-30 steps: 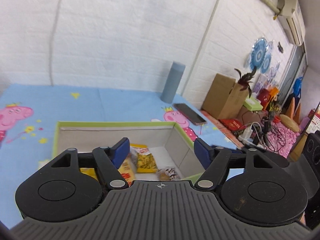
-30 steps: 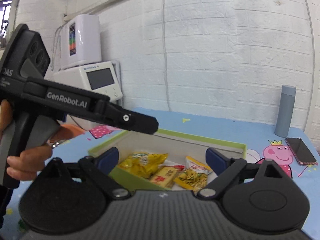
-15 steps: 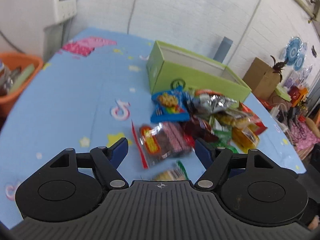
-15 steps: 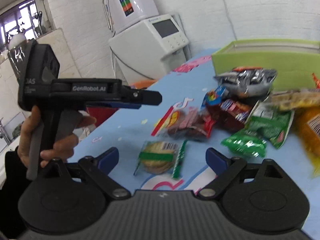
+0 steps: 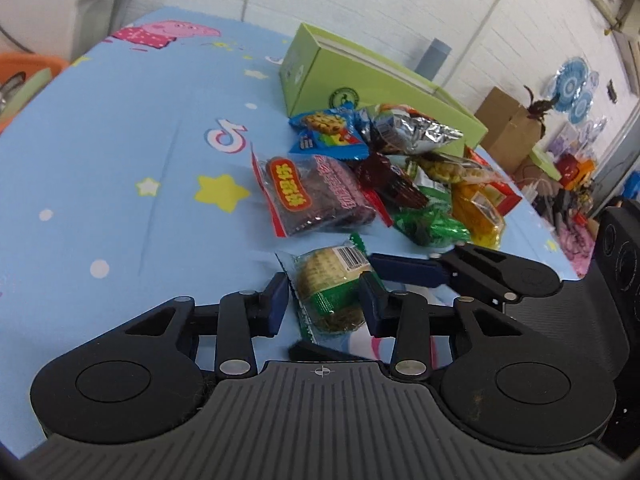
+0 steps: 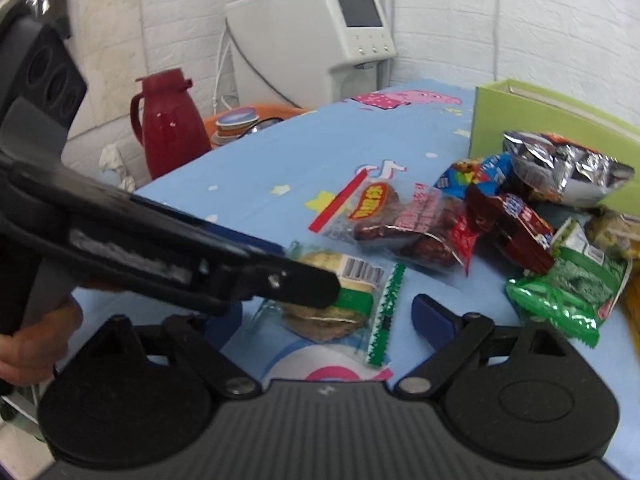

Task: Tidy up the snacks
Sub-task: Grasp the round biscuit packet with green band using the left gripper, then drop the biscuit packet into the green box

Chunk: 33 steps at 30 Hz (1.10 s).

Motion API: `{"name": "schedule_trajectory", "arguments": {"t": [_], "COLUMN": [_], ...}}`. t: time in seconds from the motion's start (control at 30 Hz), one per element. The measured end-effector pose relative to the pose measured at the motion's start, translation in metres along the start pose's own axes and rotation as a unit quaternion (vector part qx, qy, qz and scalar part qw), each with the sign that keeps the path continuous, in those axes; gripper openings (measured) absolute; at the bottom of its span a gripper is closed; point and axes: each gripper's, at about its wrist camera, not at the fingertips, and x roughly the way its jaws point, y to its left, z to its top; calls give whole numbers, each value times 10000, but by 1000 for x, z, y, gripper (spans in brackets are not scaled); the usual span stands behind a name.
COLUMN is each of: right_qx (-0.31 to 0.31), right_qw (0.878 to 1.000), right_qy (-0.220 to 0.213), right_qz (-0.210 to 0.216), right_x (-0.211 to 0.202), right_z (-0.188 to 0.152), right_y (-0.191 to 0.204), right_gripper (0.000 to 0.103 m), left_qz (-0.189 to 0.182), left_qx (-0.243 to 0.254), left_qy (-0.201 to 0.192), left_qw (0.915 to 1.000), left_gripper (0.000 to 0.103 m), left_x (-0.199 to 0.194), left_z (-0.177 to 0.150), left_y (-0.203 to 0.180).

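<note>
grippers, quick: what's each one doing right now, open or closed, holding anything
Left gripper: closing around the cookie packet; whether it grips yet cannot be told.
Right gripper: open, holding nothing.

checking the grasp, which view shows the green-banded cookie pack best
The left wrist view: the cookie pack lies unobstructed between the left gripper fingers, barcode visible. In the right wrist view, the left gripper body covers part of the pack, leaving its right side and serrated edge visible.
</note>
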Motion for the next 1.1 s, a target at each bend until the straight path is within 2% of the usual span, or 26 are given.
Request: {"name": "schedule_trajectory", "arguments": {"t": [0.03, 0.1, 0.17, 0.3, 0.37, 0.47, 0.6, 0.7, 0.8, 0.83, 0.87, 0.9, 0.97, 1.0, 1.1], "right_qx": [-53, 59, 221, 102, -52, -143, -195, -56, 154, 284, 428, 575, 759, 836, 921], "right_qw": [10000, 9998, 9989, 9970, 9963, 9947, 9922, 9901, 9889, 9887, 9879, 9861, 9818, 9794, 9763], "right_qy": [7, 6, -72, -469, -717, -987, -1222, -1325, -1306, -1288, -1296, -1354, -1504, -1593, -1776], "right_qz": [40, 189, 417, 600, 470, 241, -168, -461, -695, -708, -739, -768, -875, -916, -828], "right_x": [-1, -6, -9, -13, -14, -13, -12, -8, 4, 8, 11, 10, 0, -8, -33], "right_z": [1, 4, 7, 34, 52, 80, 118, 144, 157, 158, 157, 155, 148, 143, 123], "right_y": [3, 1, -1, 1, -3, -27, -83, -131, -175, -188, -200, -210, -221, -222, -212], "right_gripper": [77, 77, 76, 76, 76, 76, 76, 75, 77, 81, 87, 89, 95, 95, 95], "left_qz": [-3, 28, 55, 132, 137, 43, -283, -401, -392, -326, -209, -125, -86, -57, 2], "left_qx": [-73, -198, -327, -288, -173, -30, 231, 429, 570, 610, 600, 640, 748, 783, 750], "left_qy": [-50, -132, -205, -576, -790, -988, -1067, -1007, -898, -882, -881, -908, -1058, -1144, -1334], "left_qw": [10000, 9997, 9992, 9978, 9966, 9951, 9936, 9932, 9936, 9937, 9941, 9937, 9915, 9903, 9882], "left_gripper": [14, 8, 8, 10, 10, 10, 10, 9, 10, 12, 18, 30, 46, 51, 56], "left_x": [-4, -14, -24, -37, -36, -18, 22, 59, 98, 109, 117, 121, 116, 110, 84], "left_z": [-2, -3, 1, 33, 58, 102, 168, 210, 237, 243, 247, 248, 244, 240, 221], "left_y": [2, 3, 4, -2, -9, -18, -37, -53, -62, -63, -64, -65, -65, -63, -54]}}
